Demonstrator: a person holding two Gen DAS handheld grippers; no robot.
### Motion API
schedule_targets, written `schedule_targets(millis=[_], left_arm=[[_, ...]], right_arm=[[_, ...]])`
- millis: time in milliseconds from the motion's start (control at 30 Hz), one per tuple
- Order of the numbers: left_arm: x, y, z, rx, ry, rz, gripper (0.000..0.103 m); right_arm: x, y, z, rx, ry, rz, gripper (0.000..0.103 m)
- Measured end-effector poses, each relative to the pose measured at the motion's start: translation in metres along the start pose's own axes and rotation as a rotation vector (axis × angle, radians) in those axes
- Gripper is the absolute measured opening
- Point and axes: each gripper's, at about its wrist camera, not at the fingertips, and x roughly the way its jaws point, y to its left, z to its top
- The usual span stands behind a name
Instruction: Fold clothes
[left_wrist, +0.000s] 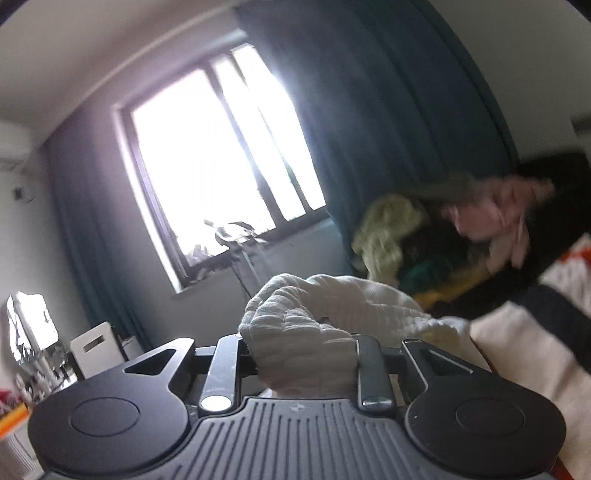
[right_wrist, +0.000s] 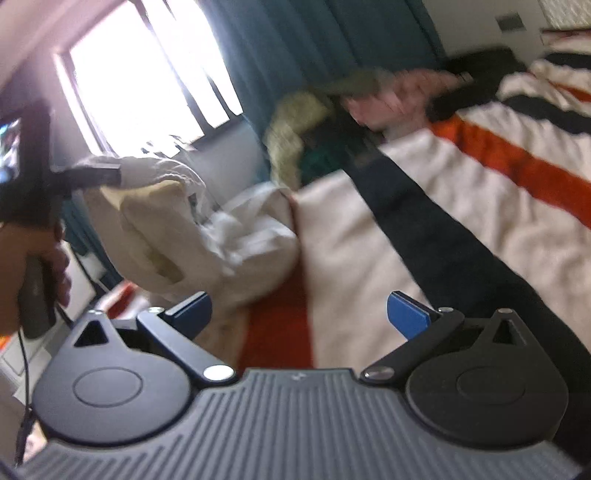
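A cream-white ribbed garment (left_wrist: 332, 295) is bunched between the fingers of my left gripper (left_wrist: 299, 345), which is shut on it. In the right wrist view the left gripper (right_wrist: 110, 173) is at the left, held up by a person's hand (right_wrist: 33, 251). The garment (right_wrist: 221, 236) hangs from it down onto the bed's edge. My right gripper (right_wrist: 301, 315) is over the bedspread, right of the hanging cloth. Its blue pads (right_wrist: 406, 317) stand wide apart with nothing between them.
A striped bedspread (right_wrist: 480, 184) in white, orange and black covers the bed. A heap of other clothes, yellow-green (left_wrist: 388, 229) and pink (left_wrist: 498, 214), lies at its far end by a teal curtain (left_wrist: 369, 110). A bright window (left_wrist: 207, 155), a plant and a white box (left_wrist: 98, 347) are at the left.
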Motion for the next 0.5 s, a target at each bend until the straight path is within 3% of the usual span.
schedule_targets(millis=[100,267,367,500], left_arm=[[-0.042,0.057,-0.009,-0.136,-0.005,-0.01,0.024],[-0.096,0.129,-0.068,-0.252,0.057,-0.048,0.024],[-0.111,0.167,-0.119,-0.343,0.154,-0.049,0.024],[-0.111,0.207,-0.17,-0.541,0.268,-0.045,0.025]], right_arm=[[-0.01,0.02,-0.002,-0.085,-0.037,0.022,0.103],[-0.028,0.056,-0.011,-0.191,-0.081,0.034,0.103],[-0.028,0.077,-0.024,-0.195,-0.007,0.107,0.103],[-0.026,0.105,-0.051,-0.25,0.107,0.145,0.103]])
